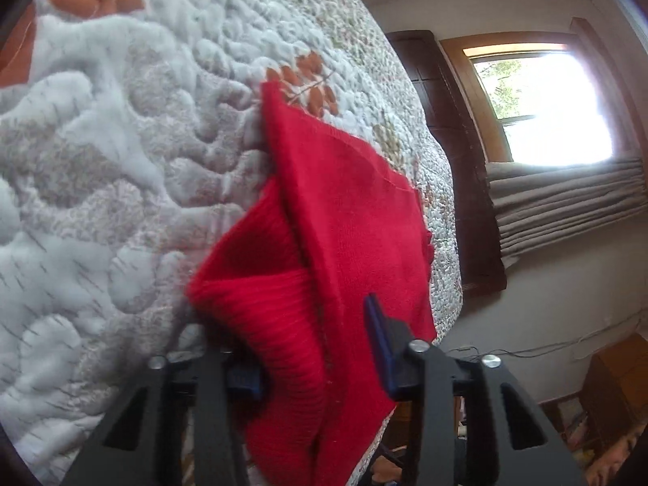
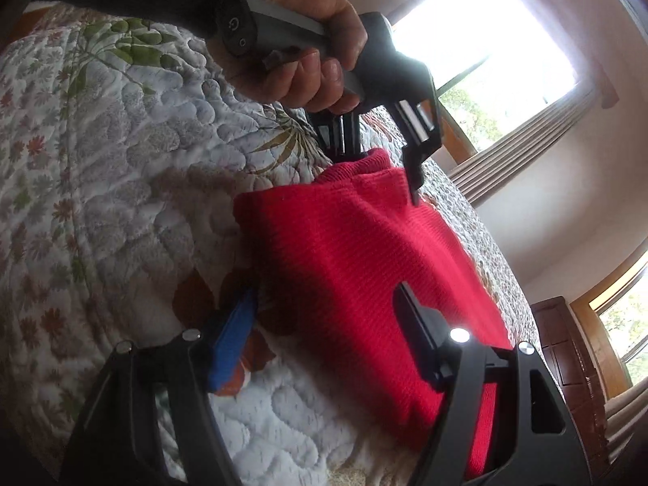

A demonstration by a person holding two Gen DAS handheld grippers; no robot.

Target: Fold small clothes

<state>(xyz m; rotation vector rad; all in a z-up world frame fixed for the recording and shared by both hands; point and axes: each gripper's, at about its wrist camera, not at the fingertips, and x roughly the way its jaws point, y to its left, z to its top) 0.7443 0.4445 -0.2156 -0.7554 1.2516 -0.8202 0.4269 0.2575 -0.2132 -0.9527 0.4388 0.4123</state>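
Note:
A red knit garment (image 1: pixel 344 210) lies folded on the quilted bedspread (image 1: pixel 121 162), near the bed's edge. My left gripper (image 1: pixel 312 344) is open, its fingers standing either side of the bunched ribbed end of the garment. One blue pad (image 1: pixel 243 380) is partly hidden behind the cloth. In the right wrist view the same garment (image 2: pixel 344 251) stretches away from my right gripper (image 2: pixel 326 291), which is open wide and straddles its near corner: one finger over the quilt, the other over the red knit. At the garment's far end a hand (image 2: pixel 320 60) holds the left gripper (image 2: pixel 380 162).
The bedspread (image 2: pixel 101 162) drops off at the bed's edge (image 1: pixel 449 243) just beyond the garment. Past it are a dark wooden cabinet (image 1: pixel 445 121), a bright window (image 1: pixel 546 109), grey curtains (image 1: pixel 567 202) and a brown box (image 1: pixel 619 384) on the floor.

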